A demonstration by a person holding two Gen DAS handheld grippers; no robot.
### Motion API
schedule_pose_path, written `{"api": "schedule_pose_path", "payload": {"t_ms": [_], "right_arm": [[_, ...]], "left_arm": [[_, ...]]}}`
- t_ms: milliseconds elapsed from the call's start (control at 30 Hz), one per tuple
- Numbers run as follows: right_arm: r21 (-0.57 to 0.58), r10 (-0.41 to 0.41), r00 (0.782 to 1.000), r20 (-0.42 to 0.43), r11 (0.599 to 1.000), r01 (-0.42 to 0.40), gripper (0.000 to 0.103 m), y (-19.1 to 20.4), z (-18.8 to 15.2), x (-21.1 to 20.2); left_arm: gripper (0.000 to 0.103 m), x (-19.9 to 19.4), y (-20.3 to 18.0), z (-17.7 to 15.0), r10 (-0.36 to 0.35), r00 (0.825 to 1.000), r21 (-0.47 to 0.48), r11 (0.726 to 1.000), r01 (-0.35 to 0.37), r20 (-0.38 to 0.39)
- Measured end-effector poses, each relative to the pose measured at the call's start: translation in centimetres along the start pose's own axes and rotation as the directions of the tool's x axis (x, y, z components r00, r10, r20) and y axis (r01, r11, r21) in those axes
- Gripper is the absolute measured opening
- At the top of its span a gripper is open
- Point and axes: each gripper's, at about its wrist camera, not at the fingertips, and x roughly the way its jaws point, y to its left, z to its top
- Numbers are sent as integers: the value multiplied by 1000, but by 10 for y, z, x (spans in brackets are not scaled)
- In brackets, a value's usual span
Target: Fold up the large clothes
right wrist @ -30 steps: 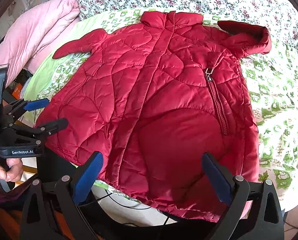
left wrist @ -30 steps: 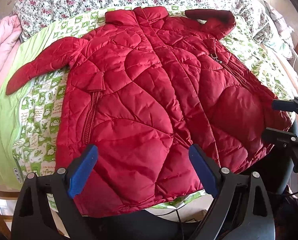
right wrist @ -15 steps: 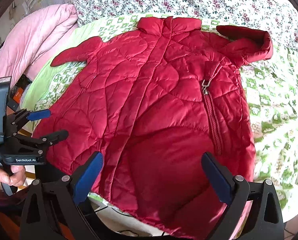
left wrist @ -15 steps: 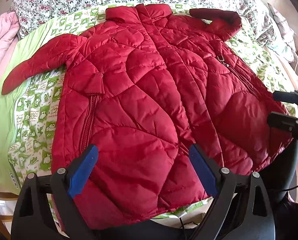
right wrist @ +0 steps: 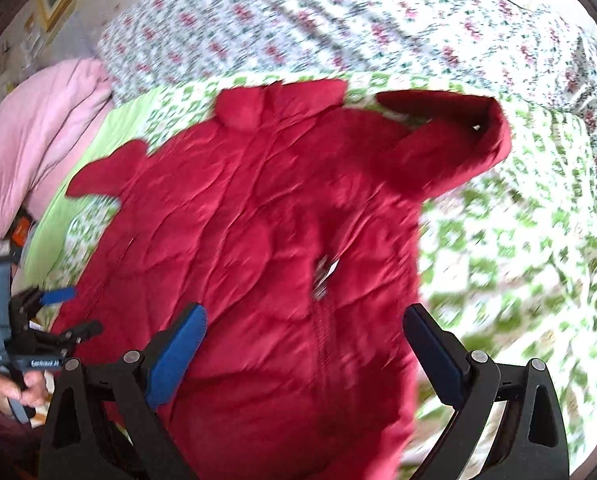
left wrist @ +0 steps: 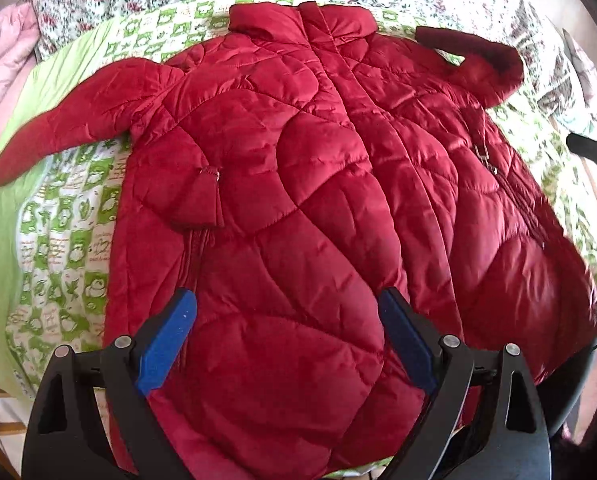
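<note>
Nothing looks folded yet: the red quilted jacket [left wrist: 298,200] lies spread front-up on the green-patterned bedspread [left wrist: 70,248], sleeves out, with the left gripper [left wrist: 286,340] and, blurrier, the right gripper [right wrist: 306,352] both wide open, holding nothing.

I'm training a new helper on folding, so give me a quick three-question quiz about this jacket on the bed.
1. True or false: the red jacket lies front side up, collar pointing away from the grippers.
2. Which is the left gripper doing? A: clamped on a sleeve; B: open above the hem; C: gripping the collar.
3. Fill in: the jacket rests on a ___-and-white patterned sheet.

Key: 1 true; 2 B; 3 green.
</note>
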Motion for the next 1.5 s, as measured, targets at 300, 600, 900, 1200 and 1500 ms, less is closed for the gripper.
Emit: {"api": "schedule_pose_path", "payload": {"t_ms": [300,600,900,1200,1500], "right_arm": [[34,-72,995,75,997,70,100,-63,82,17],[0,-237,971,42,971,237,99,-109,158,82],[-160,-414,910,-27,900,405,80,-124,181,156],[-41,-260,964,63,964,263,18,-112,181,125],[-123,75,985,156,991,-56,16,1,156,100]], "left_arm": [[93,30,3,21,-8,997,-57,998,3,-81],[93,48,2,28,-10,994,-44,999,5,-108],[93,63,7,45,-7,992,-61,998,0,-124],[93,64,4,59,-77,992,-52,996,72,-101],[93,34,37,74,-219,976,-156,964,215,-5]]}}
